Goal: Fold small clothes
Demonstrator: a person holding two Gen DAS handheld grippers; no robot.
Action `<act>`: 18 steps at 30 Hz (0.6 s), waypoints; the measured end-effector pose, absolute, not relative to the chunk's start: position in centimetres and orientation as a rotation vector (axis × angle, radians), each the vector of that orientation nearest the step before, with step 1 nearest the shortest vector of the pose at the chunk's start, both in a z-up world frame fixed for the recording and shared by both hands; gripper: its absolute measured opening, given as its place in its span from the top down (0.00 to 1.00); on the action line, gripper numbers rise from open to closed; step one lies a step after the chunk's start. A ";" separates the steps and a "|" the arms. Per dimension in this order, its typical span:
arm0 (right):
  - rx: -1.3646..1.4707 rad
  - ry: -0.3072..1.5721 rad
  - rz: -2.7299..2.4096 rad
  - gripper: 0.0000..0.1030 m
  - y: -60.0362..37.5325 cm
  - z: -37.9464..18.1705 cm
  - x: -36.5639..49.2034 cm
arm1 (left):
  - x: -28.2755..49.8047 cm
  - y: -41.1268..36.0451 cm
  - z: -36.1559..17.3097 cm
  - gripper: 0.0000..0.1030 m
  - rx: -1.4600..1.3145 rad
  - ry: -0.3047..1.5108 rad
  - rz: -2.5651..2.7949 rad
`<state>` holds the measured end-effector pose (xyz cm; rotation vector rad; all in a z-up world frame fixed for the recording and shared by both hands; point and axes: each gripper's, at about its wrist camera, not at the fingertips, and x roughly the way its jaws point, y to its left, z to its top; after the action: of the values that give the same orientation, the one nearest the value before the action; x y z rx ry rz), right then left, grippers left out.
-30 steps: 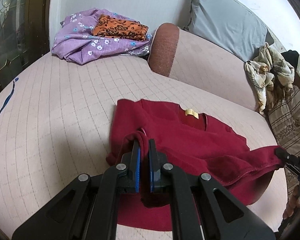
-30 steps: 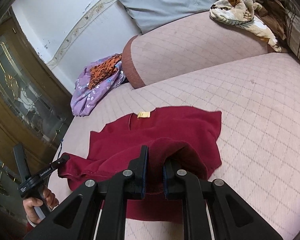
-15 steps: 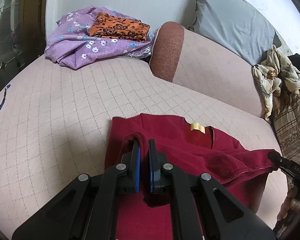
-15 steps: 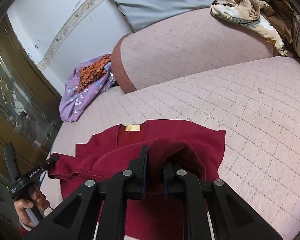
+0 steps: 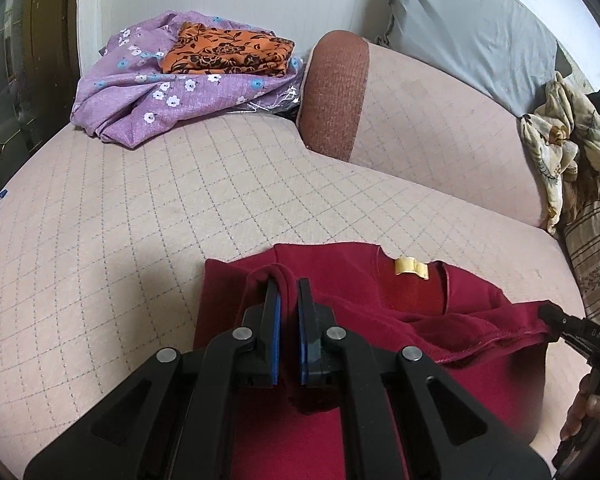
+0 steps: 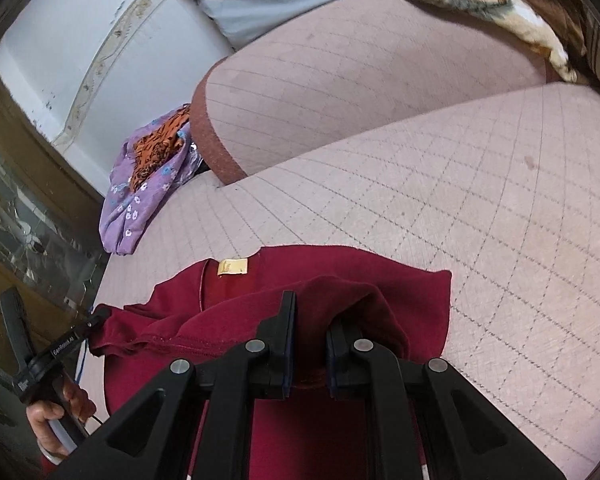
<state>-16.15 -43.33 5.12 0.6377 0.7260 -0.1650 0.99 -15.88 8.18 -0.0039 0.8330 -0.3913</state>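
A dark red top (image 5: pixel 360 276) with a yellow neck label (image 5: pixel 410 268) lies on the quilted pink sofa seat (image 5: pixel 140 208). My left gripper (image 5: pixel 287 286) is shut on a bunched fold of its hem edge. In the right wrist view the same red top (image 6: pixel 400 284) drapes over my right gripper (image 6: pixel 309 304), which is shut on the other corner of the hem. The hem stretches between the two grippers, lifted above the lower layer. Each view catches the other gripper at its edge: the right one (image 5: pixel 552 316), the left one (image 6: pixel 100 314).
A purple flowered cloth (image 5: pixel 148 100) with a folded orange patterned piece (image 5: pixel 228 52) sits at the seat's far left corner. A brown-ended bolster (image 5: pixel 336 92) and a grey pillow (image 5: pixel 468 28) line the back. Crumpled patterned cloth (image 5: pixel 560 148) lies at the right. A hand (image 6: pixel 56 420) grips the left handle.
Both grippers have carried the red hem forward toward the neck label, so more of the top is covered by the fold. Both stayed shut on the cloth.
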 end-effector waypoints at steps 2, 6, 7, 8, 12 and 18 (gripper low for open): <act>0.642 0.732 -0.164 0.89 -43.4 4.9 -15.8 | 1.3 -15.9 7.8 0.95 -0.005 0.840 -0.391; 0.623 0.732 -0.165 0.89 -43.4 4.9 -15.3 | 2.1 -15.7 7.4 0.95 -0.024 0.858 -0.394; 0.617 0.731 -0.166 0.89 -43.3 4.9 -15.2 | 2.2 -15.7 7.4 0.95 -0.023 0.857 -0.394; 0.610 0.731 -0.168 0.89 -43.3 4.9 -15.0 | 2.3 -15.8 7.4 0.95 -0.022 0.857 -0.395; 0.598 0.742 -0.175 0.89 -43.3 4.2 -14.3 | 2.5 -16.3 7.2 0.95 -0.004 0.852 -0.393; 0.630 0.761 -0.181 0.89 -43.9 2.8 -13.6 | 3.1 -16.8 6.3 0.95 0.013 0.865 -0.381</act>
<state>-13.64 -43.90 2.76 0.6302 0.7613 -0.1813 3.08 -16.82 6.26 0.0129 0.8649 -0.3806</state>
